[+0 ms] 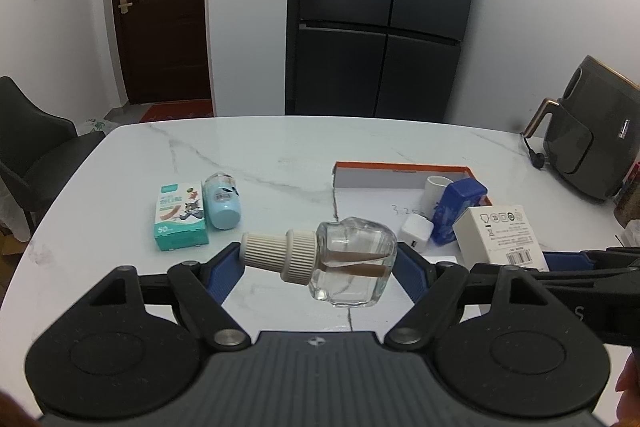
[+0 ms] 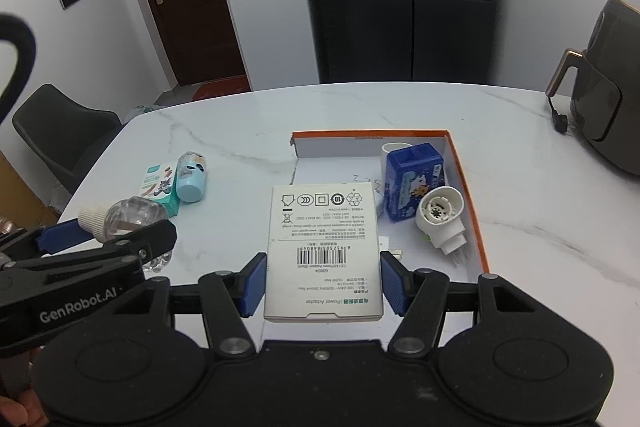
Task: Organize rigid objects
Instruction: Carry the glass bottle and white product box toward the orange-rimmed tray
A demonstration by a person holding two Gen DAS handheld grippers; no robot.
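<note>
A clear glass bottle (image 1: pixel 352 259) with a ribbed white cap lies sideways between the blue pads of my left gripper (image 1: pixel 320 269), which is shut on it above the marble table (image 1: pixel 280 155). My right gripper (image 2: pixel 322 287) is shut on a white power adapter box (image 2: pixel 324 239), label up, held over the left part of the orange-rimmed tray (image 2: pixel 468 187). In the tray lie a blue box (image 2: pixel 412 179), a white plug-in device (image 2: pixel 440 219) and a white cup (image 2: pixel 394 151). The left gripper with its bottle (image 2: pixel 136 215) hangs left of the white box.
A teal plaster box (image 1: pixel 180 219) and a light blue bottle (image 1: pixel 222 201) lie side by side on the table's left. A small white charger cube (image 1: pixel 416 237) sits near the blue box. A dark air fryer (image 1: pixel 588 147) stands at the back right, a chair (image 1: pixel 36 143) at the left.
</note>
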